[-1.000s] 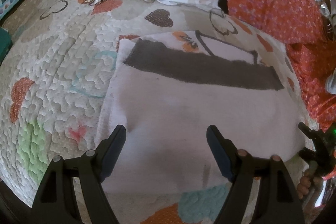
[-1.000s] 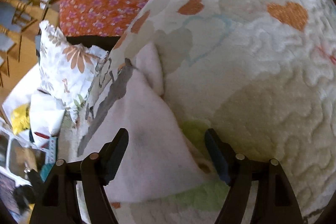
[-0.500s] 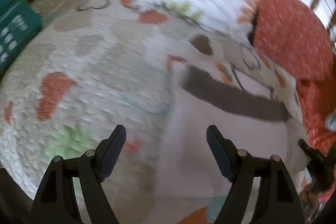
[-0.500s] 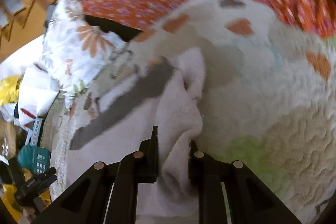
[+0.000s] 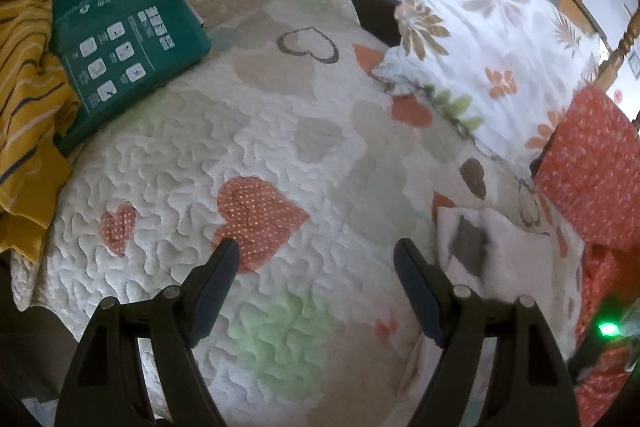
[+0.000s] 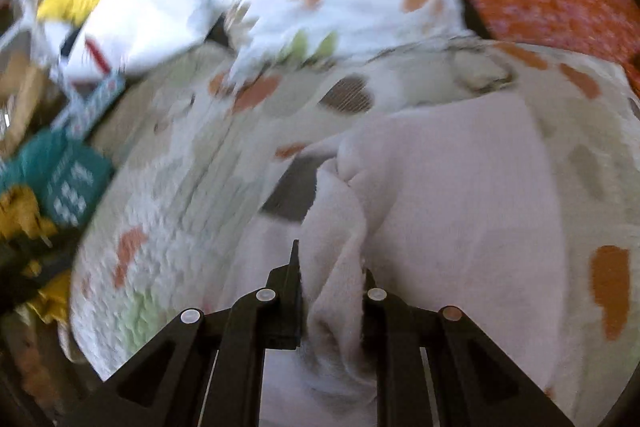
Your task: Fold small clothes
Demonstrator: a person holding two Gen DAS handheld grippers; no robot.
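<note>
Quilt [image 5: 280, 155] bore the cloth [image 6: 460, 187]; right gripper [image 6: 332, 291] clamped its fold, seemingly mid-fold; left gripper [image 5: 316, 259] stood apart, empty; folding remained unfinished.

Quilt [image 5: 280, 155]: off-white, stitched in a wavy pattern, with hearts in orange with white dots, pale green, grey-beige and brown, plus one heart in dark outline.
Small garment [image 6: 460, 195]: white and fleecy, with a dark grey band across it.
Pillow [image 5: 492, 39]: white, printed with beige and orange flowers and green leaves.
Orange cloth [image 5: 592, 167]: orange-red with small pink flowers.
Package [image 5: 120, 43]: teal green with white pictogram squares and white print.
Striped cloth [image 5: 28, 99]: mustard yellow with pale and dark stripes.
Left tool [image 5: 316, 279]: black frame, dark blue pads.
Right tool [image 6: 332, 291]: black.
</note>
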